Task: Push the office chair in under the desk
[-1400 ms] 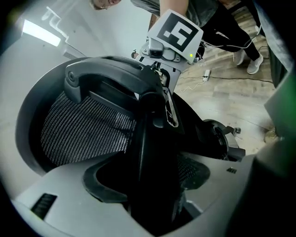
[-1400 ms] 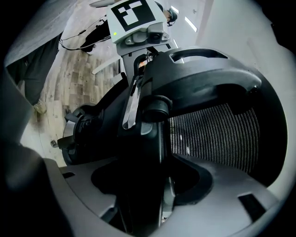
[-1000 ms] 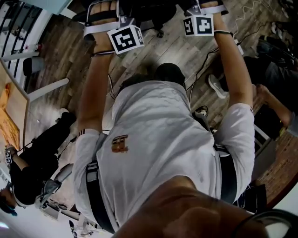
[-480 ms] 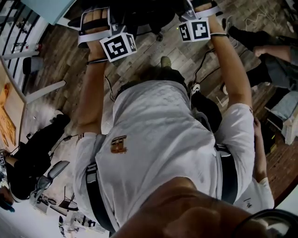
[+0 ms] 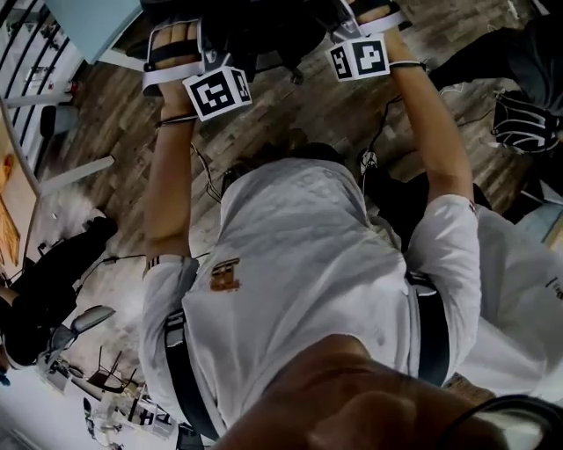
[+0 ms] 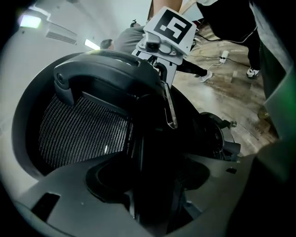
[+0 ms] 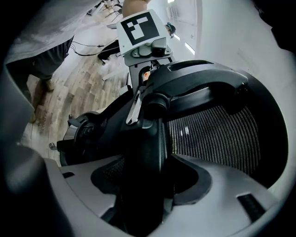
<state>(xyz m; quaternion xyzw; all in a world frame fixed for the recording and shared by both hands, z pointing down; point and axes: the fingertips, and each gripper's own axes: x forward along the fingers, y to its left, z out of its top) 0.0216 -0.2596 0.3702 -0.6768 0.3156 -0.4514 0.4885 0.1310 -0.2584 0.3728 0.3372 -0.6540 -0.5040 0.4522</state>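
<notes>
Grip check: left claw (image 6: 152, 185) and right claw (image 7: 143, 185) both clamped on office chair (image 6: 83, 134) back frame — one per side, so I can push it square under bench (image 5: 88, 22).

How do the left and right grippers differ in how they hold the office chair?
The left gripper clamps the office chair with its mesh on the jaws' left; the right gripper has the mesh on the right. In the head view, the left gripper's marker cube sits lower in frame than the right gripper's. Both are shut on the office chair.
</notes>
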